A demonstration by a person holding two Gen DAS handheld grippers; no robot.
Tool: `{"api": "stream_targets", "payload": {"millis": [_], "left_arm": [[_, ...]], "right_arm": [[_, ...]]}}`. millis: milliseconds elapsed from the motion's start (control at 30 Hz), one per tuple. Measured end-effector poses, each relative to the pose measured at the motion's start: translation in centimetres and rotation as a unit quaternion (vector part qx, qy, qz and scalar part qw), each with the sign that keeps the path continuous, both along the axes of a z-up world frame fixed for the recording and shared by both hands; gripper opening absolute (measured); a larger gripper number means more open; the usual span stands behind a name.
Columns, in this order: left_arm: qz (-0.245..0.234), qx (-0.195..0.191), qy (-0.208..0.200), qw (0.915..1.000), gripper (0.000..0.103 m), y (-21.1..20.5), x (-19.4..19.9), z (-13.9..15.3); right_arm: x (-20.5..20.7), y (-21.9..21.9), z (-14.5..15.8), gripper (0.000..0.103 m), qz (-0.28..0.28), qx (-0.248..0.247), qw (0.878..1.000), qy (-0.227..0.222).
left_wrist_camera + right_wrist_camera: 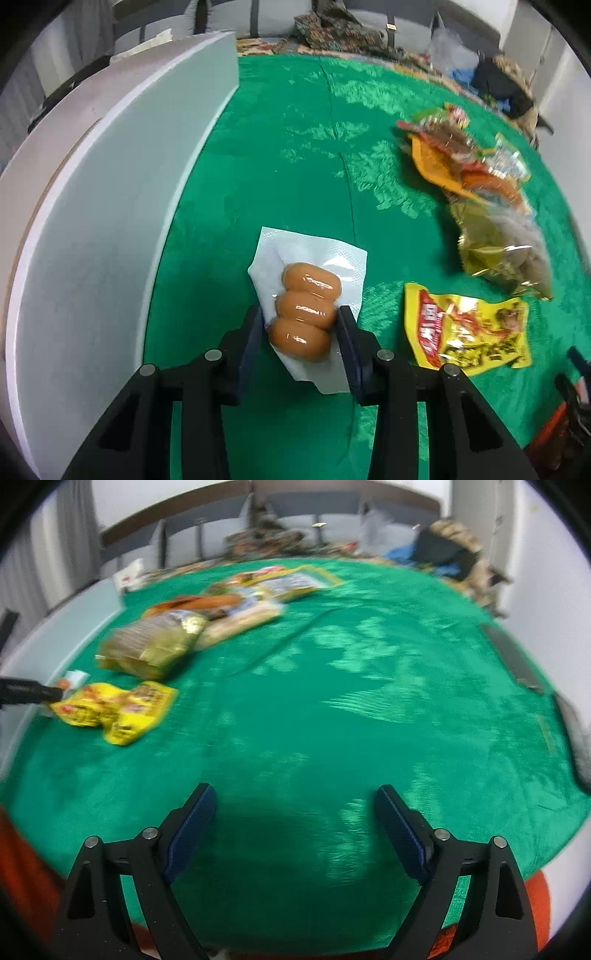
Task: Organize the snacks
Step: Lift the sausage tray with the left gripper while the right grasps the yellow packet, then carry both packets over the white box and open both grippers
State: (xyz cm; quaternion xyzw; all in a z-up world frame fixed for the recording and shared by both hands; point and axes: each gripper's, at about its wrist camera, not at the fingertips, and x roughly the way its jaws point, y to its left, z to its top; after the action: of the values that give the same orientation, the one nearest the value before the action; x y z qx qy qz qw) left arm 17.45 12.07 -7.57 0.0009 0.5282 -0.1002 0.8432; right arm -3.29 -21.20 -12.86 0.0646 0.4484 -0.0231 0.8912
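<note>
My left gripper (300,314) is shut on a clear vacuum pack of three small sausages (304,310), with its fingers pressing the pack's two sides above the green cloth (280,166). A yellow snack packet (467,328) lies to its right and also shows in the right wrist view (118,709). A gold-green packet (498,247) and a pile of orange and clear packets (465,158) lie further back. My right gripper (295,805) is open and empty over bare green cloth (351,709), well right of the snacks. The left gripper's tip (33,694) shows at the left edge.
A white foam box wall (110,206) stands close on the left of the sausage pack. Patterned fabric and bags (340,29) pile up at the table's far edge. A dark flat object (513,657) lies at the right rim. The right wrist view is blurred.
</note>
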Motion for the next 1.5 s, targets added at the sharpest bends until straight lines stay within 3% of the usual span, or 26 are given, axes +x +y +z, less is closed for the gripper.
{"api": "stream_targets", "payload": {"millis": [33,100,133,233,300,400,433,467,500,567,633,733,867,900,933,967,1067,1100,1200,1267,1367,1500], "left_arm": [[0.003,-0.012,-0.001,0.9999,0.04,0.3,-0.3,0.2],[0.014,-0.037,-0.004,0.9992,0.04,1.0,-1.0,0.8],[0.018,-0.045,-0.004,0.9988,0.04,1.2,-1.3,1.0],[0.03,-0.066,-0.006,0.9973,0.04,1.7,-2.5,1.4],[0.036,-0.077,-0.012,0.9963,0.04,2.0,-3.3,2.2],[0.044,-0.09,-0.021,0.9947,0.04,2.9,-4.9,3.1],[0.046,-0.093,-0.025,0.9943,0.04,3.2,-5.3,3.5],[0.047,-0.094,-0.029,0.994,0.04,3.4,-5.8,3.8],[0.048,-0.095,-0.034,0.9938,0.04,3.6,-6.3,4.1],[0.051,-0.101,-0.04,0.9928,0.04,4.0,-6.9,4.8],[0.054,-0.111,-0.046,0.9912,0.04,4.4,-7.4,5.5],[0.054,-0.117,-0.054,0.9902,0.04,4.6,-7.5,6.1],[0.057,-0.117,-0.053,0.9901,0.04,4.7,-7.5,5.9],[0.059,-0.12,-0.051,0.9896,0.04,4.7,-7.5,5.8],[0.061,-0.123,-0.051,0.9892,0.04,4.8,-7.7,5.8],[0.062,-0.124,-0.052,0.989,0.04,4.8,-7.9,5.8],[0.062,-0.123,-0.053,0.9891,0.04,4.9,-8.2,5.8],[0.062,-0.122,-0.053,0.9892,0.04,4.9,-8.3,5.9],[0.066,-0.127,-0.053,0.9883,0.04,5.3,-8.4,6.3],[0.07,-0.133,-0.059,0.9868,0.04,5.6,-8.5,6.9],[0.073,-0.146,-0.067,0.9843,0.04,6.1,-8.7,7.9],[0.085,-0.167,-0.08,0.9789,0.04,7.8,-8.8,9.7]], "right_arm": [[0.2,0.6,1.1,0.089,0.045,0.046,0.998,-0.017],[1.2,2.7,2.4,0.089,0.131,0.068,0.989,-0.021],[2.4,5.0,3.4,0.089,0.201,0.062,0.978,-0.016],[6.0,10.6,4.4,0.087,0.326,0.007,0.945,-0.005],[8.7,13.1,4.0,0.087,0.351,-0.042,0.935,0.001],[13.5,15.8,2.0,0.083,0.395,-0.064,0.914,0.073],[14.6,16.9,1.0,0.068,0.415,-0.09,0.899,0.105],[15.1,17.5,0.3,0.064,0.426,-0.108,0.889,0.124],[15.3,17.7,0.5,0.047,0.43,-0.108,0.888,0.12],[16.0,18.3,1.6,0.032,0.416,-0.106,0.895,0.122],[17.0,17.8,2.6,0.0,0.385,-0.066,0.911,0.131],[18.4,16.1,4.3,0.0,0.33,0.019,0.935,0.126],[18.1,16.2,4.4,0.009,0.326,0.025,0.936,0.127],[18.0,16.2,4.2,0.03,0.33,0.019,0.934,0.133],[17.7,16.5,3.8,0.063,0.334,-0.004,0.932,0.144],[17.3,16.7,3.5,0.069,0.337,-0.021,0.93,0.147],[15.6,17.7,1.2,0.065,0.367,-0.09,0.91,0.168],[15.0,17.4,0.3,0.056,0.373,-0.102,0.904,0.183],[15.4,16.8,1.1,0.05,0.358,-0.084,0.911,0.186],[16.3,15.9,1.9,0.048,0.336,-0.046,0.92,0.196],[17.5,13.7,3.4,0.048,0.295,0.057,0.934,0.195],[18.6,11.0,5.6,0.048,0.243,0.209,0.928,0.188]]}}
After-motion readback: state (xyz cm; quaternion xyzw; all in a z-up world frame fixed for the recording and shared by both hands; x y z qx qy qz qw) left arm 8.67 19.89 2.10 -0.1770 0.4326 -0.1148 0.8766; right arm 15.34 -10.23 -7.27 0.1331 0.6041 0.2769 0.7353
